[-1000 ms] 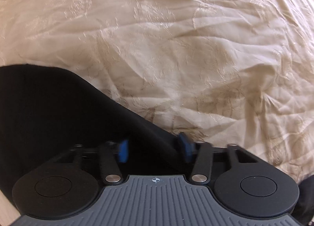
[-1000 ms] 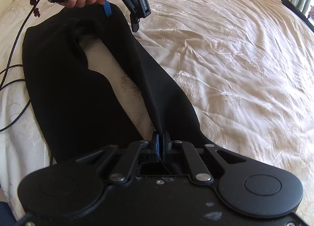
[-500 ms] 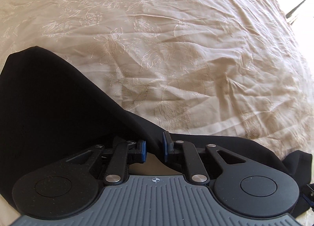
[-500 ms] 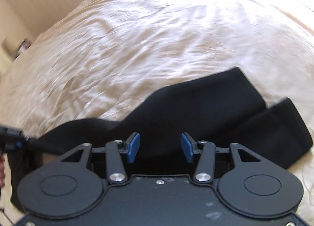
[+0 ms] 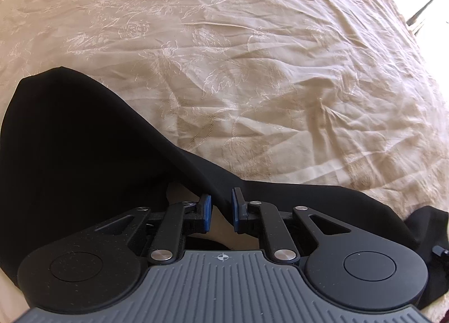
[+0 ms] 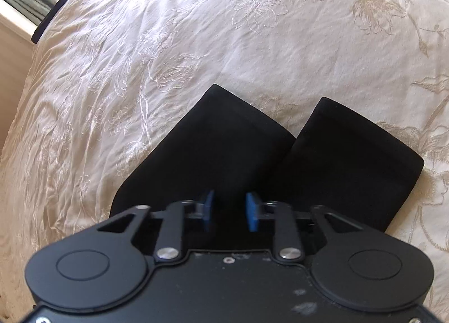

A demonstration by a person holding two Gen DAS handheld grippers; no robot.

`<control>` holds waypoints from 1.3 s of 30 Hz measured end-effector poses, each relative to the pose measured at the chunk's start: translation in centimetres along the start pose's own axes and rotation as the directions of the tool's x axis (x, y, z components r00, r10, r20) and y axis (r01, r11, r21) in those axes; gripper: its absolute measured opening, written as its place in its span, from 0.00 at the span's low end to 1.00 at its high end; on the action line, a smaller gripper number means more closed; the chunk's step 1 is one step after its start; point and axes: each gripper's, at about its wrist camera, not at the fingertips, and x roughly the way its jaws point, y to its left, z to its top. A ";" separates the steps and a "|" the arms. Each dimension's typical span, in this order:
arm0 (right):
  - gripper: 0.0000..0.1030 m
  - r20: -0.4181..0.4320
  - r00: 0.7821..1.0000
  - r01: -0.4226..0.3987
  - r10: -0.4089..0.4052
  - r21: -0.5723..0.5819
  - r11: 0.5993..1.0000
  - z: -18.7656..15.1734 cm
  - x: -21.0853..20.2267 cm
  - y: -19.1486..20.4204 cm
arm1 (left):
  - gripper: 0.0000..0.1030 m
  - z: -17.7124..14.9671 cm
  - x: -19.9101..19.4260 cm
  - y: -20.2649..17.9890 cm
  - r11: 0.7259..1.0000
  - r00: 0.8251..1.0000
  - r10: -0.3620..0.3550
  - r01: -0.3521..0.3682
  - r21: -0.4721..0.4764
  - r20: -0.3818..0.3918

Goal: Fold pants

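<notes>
Cream embroidered bedspread [image 5: 252, 70], wrinkled and stitched with flowers, fills both views. At the lower centre of the left wrist view the left tool [image 5: 221, 212] sits low over the bed, its blue pads a narrow gap apart, with a raised ridge of the black pants [image 5: 84, 168] running between them; whether the pads pinch it I cannot tell. That matte cloth spreads to the lower left and trails to the right edge. In the right wrist view the right tool [image 6: 228, 210] stands moderately open over the pants, gripping nothing. Two blunt, rounded leg ends [image 6: 350, 154] point toward the upper frame, side by side.
</notes>
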 end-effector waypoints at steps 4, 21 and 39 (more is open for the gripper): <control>0.04 0.110 0.992 -0.044 0.058 -0.129 0.991 0.5 -2.7 2.6 | 0.10 0.2 -1.5 -0.7 1.000 0.999 0.004 -0.005 0.030 0.045; 0.04 0.174 0.974 0.174 -0.144 -0.170 0.970 -4.3 -5.8 -4.5 | 0.10 -10.0 -5.6 -1.5 0.979 0.997 -0.056 0.065 0.195 -0.050; 0.29 0.328 0.935 0.235 -0.132 -0.298 0.925 -6.3 -8.5 -1.0 | 0.11 -13.0 -7.2 1.6 0.965 0.992 0.066 -0.037 0.260 -0.105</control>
